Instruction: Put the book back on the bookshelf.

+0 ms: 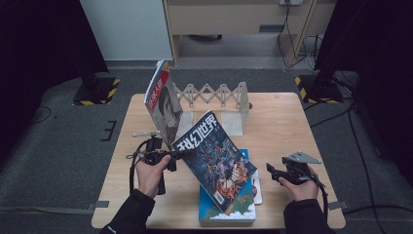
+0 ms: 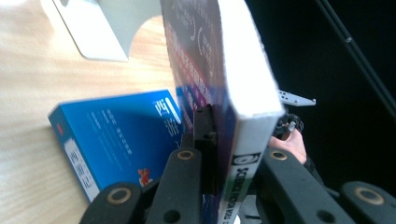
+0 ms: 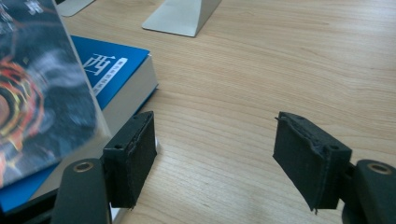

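Lifting the dark magazine (image 1: 216,163) off the blue book (image 1: 229,212): that looks like the step in hand. Left tongs (image 1: 179,155) clamped narrow on the magazine's spine corner, pads pressed to both covers, seen close in the left gripper view (image 2: 219,140). Magazine tilted up on edge, its low corner over the blue book (image 2: 116,135), which lies flat on the table (image 1: 277,122) just ahead of those tongs. Right tongs (image 3: 219,158) standing wide and empty, pads apart over bare wood, magazine's free edge (image 3: 42,93) just off to their left side, not touched. Beyond the left tongs, a red-covered magazine (image 1: 163,100) propped upright against the folding rack (image 1: 216,95), with the rack's pale end plate (image 1: 234,119) farther across.

Probably next: raise the magazine clear, turn it upright, and carry it forward into the gap beside the red one. Calls for a firm pinch, since a thin spine can swing or slip; may call for the right tongs to steady the loose edge. Worth keeping the lower corner from dragging the blue book along.
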`<state>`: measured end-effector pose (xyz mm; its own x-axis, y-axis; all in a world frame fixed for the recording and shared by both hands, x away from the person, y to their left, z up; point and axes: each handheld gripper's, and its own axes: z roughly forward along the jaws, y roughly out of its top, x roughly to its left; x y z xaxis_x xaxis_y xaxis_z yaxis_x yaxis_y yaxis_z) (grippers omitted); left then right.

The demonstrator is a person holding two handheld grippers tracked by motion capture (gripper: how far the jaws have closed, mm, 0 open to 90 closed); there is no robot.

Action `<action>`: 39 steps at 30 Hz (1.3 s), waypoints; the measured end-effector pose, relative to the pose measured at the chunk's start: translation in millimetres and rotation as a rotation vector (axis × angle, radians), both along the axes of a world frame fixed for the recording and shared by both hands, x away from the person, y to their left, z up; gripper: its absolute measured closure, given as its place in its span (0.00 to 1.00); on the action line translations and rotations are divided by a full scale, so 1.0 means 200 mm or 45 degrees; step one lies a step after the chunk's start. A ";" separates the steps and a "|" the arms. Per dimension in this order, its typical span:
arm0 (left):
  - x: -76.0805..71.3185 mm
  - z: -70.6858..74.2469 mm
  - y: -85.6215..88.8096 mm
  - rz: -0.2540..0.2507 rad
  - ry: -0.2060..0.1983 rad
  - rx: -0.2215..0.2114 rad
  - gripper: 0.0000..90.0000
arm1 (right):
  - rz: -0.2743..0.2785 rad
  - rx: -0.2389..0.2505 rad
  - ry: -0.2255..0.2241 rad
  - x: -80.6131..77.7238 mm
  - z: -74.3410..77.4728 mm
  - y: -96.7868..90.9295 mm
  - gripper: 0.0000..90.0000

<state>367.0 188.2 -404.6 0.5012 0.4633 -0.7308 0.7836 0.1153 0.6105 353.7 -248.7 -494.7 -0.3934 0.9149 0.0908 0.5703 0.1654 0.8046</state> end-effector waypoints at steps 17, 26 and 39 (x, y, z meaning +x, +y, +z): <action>0.01 0.45 0.01 0.085 -0.291 0.204 0.91 | -0.036 -0.010 0.019 0.01 -0.02 -0.05 0.33; 0.02 0.64 0.15 0.200 -0.371 0.252 0.91 | -0.049 -0.020 0.020 0.02 -0.03 -0.06 0.33; 0.04 0.80 0.35 0.383 -0.428 0.345 0.91 | -0.048 -0.026 0.026 0.02 -0.04 -0.06 0.33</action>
